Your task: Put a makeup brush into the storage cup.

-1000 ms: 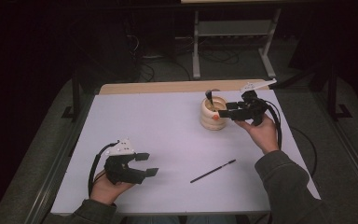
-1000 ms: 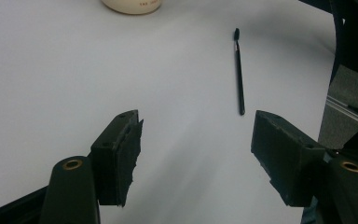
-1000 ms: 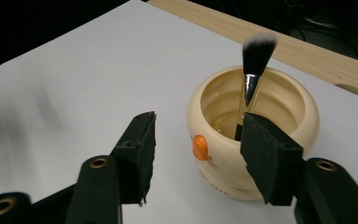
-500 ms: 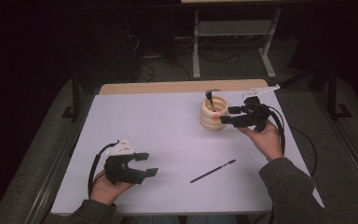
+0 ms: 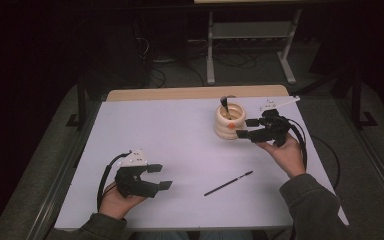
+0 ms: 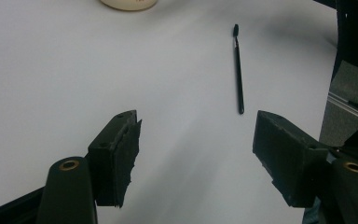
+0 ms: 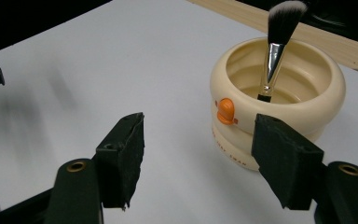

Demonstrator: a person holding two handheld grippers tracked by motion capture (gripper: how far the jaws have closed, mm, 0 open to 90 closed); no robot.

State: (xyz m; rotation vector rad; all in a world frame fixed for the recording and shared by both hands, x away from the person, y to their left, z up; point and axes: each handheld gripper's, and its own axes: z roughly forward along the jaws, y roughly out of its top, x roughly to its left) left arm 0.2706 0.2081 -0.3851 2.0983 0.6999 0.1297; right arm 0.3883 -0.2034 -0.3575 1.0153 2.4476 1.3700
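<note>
A cream ribbed cup [image 5: 228,122] with an orange button stands at the table's far right; in the right gripper view the cup [image 7: 279,98] holds a makeup brush [image 7: 276,46] standing bristles up. My right gripper [image 5: 246,128] is open just right of the cup, its jaws empty [image 7: 198,158]. A thin black brush [image 5: 228,183] lies flat on the white table, near the front right; the left gripper view shows this brush [image 6: 238,70] ahead of the jaws. My left gripper [image 5: 160,176] rests open at the front left, empty [image 6: 196,154].
The white table sheet [image 5: 170,135] has a wooden strip [image 5: 195,93] along its far edge. Beyond it stands a metal frame [image 5: 250,45] with cables on a dark floor. A sleeve [image 5: 310,205] lies over the table's front right corner.
My right gripper has drawn back from over the cup toward the near right and come down beside it. The left gripper and the flat brush have not moved.
</note>
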